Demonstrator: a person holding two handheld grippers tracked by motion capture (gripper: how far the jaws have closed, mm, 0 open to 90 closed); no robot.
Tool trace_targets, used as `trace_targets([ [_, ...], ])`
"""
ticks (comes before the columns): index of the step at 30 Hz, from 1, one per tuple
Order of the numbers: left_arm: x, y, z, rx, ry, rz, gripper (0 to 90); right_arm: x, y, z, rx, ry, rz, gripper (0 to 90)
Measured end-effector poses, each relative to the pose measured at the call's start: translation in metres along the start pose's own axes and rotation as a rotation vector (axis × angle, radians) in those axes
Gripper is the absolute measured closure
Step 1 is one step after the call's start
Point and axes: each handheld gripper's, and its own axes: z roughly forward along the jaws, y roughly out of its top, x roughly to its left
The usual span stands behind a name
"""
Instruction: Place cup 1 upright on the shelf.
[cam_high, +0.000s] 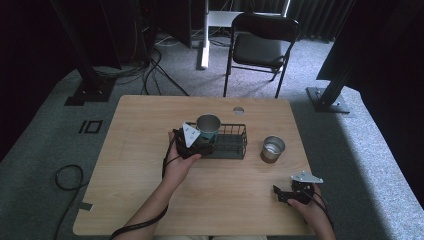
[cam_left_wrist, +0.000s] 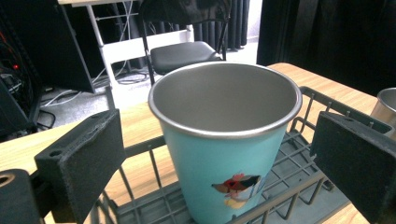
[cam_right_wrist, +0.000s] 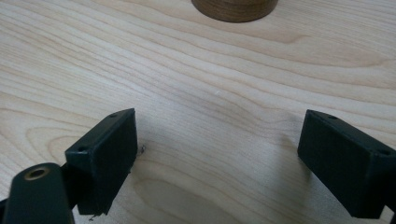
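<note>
Standing upright at the left end of the wire rack, the teal cup sits between the left gripper's spread jaws — untouched; right gripper open near the table's front-right corner.

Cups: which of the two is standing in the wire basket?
The teal cup, at the wire basket's left end between the open left gripper. The bare steel cup stands on the table right of the basket.
</note>
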Motion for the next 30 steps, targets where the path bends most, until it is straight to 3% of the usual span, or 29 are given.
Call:
trace_targets([
  [14, 0.013, -0.006, -0.022, 0.002, -0.004, -0.006, 3.8, 0.000, 0.000, 0.000, 0.000, 0.000, 0.000, 11.7],
  [23, 0.028, -0.011, -0.040, 0.000, 0.003, -0.022, 3.8, 0.000, 0.000, 0.000, 0.000, 0.000, 0.001, 11.6],
  [30, 0.035, -0.016, -0.052, 0.005, 0.000, -0.012, 3.9, 0.000, 0.000, 0.000, 0.000, 0.000, 0.001, 11.6],
])
